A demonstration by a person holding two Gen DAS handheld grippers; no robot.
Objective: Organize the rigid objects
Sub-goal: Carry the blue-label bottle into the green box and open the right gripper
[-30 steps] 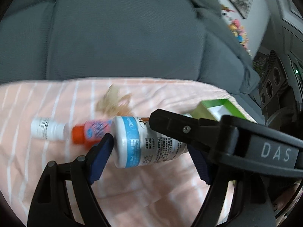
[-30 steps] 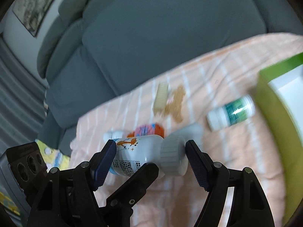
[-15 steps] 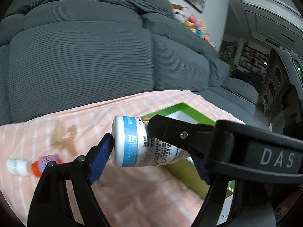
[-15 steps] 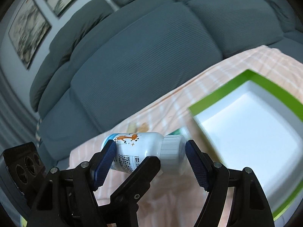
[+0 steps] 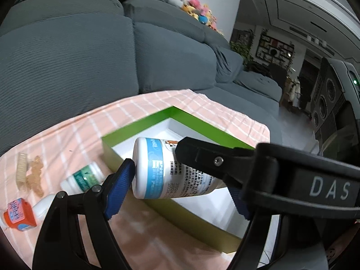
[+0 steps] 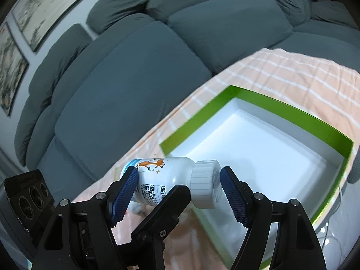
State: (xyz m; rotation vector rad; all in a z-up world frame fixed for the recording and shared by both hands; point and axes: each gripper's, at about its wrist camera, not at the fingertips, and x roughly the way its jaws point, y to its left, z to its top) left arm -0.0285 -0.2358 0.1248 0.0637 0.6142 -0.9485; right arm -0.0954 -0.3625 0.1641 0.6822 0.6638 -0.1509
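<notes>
A white pill bottle (image 5: 157, 175) with a blue band and a fox picture (image 6: 166, 173) lies sideways in the air, over the near left edge of a green box (image 5: 139, 130) with a white inside (image 6: 292, 110). My right gripper (image 6: 177, 175) is shut on it end to end, one blue pad on its base and the other on its ribbed cap (image 6: 204, 186). My left gripper (image 5: 180, 180) also clamps it: the left pad presses by the base, while the right pad is mostly hidden behind the other gripper's black finger.
On the pink checked cloth (image 5: 67, 130), left of the box, lie a green-labelled white bottle (image 5: 84, 177), an orange-capped bottle (image 5: 19, 212) and small tan pieces (image 5: 33, 175). A grey sofa back (image 6: 135, 78) rises behind. A black device (image 5: 326, 103) stands at the right.
Both grippers carried the bottle to the right, from above the loose bottles to over the green box. The views rolled and the grips stayed the same.
</notes>
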